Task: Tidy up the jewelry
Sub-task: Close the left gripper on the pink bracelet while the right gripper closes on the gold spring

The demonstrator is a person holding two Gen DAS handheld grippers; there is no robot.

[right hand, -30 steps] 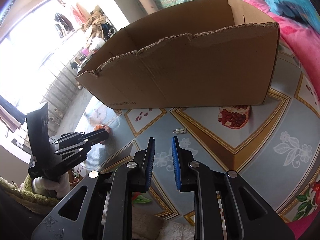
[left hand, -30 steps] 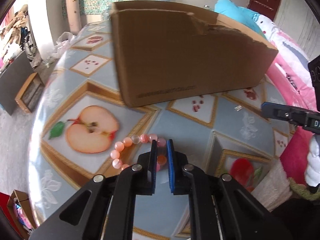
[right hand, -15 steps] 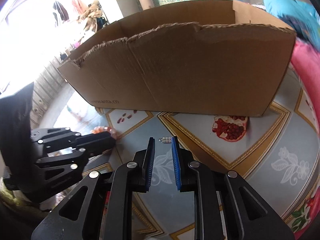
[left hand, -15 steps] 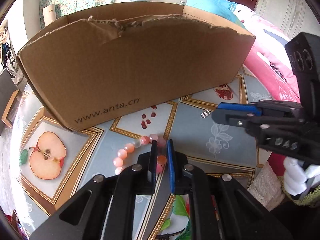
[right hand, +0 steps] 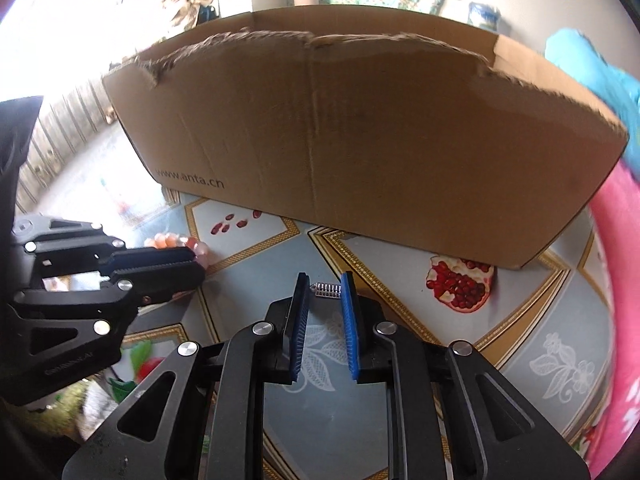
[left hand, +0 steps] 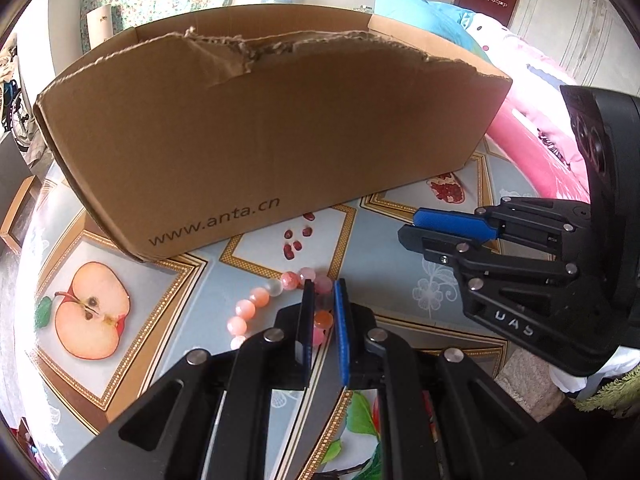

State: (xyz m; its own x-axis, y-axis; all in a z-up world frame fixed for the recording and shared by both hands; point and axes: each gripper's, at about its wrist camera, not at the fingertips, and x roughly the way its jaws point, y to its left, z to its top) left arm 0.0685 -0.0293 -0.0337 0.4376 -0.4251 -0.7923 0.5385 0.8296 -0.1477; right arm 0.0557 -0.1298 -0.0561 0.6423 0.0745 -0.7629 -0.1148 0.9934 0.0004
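A bracelet of pink and peach beads (left hand: pixel 256 300) lies on the fruit-print tablecloth (left hand: pixel 384 264). My left gripper (left hand: pixel 322 285) is shut on its near part, with beads showing between the pads. The right wrist view has the same bracelet (right hand: pixel 172 240) at the tips of the left gripper (right hand: pixel 197 265). A small silver ribbed piece (right hand: pixel 328 290) lies on the cloth between the tips of my right gripper (right hand: pixel 325 280). Its jaws are closing, and the pads stand just off the piece. The right gripper (left hand: pixel 410 227) also shows at the right of the left wrist view.
A big open cardboard box (left hand: pixel 260 128) with a torn top edge stands right behind both grippers and spans the table; it also fills the right wrist view (right hand: pixel 360 128). Pink bedding (right hand: pixel 616 280) lies past the table's right edge. The two grippers are close side by side.
Both views swung to face the box broadside. My right gripper moved in over the silver piece and its jaws narrowed a little. The left gripper kept its hold on the bracelet.
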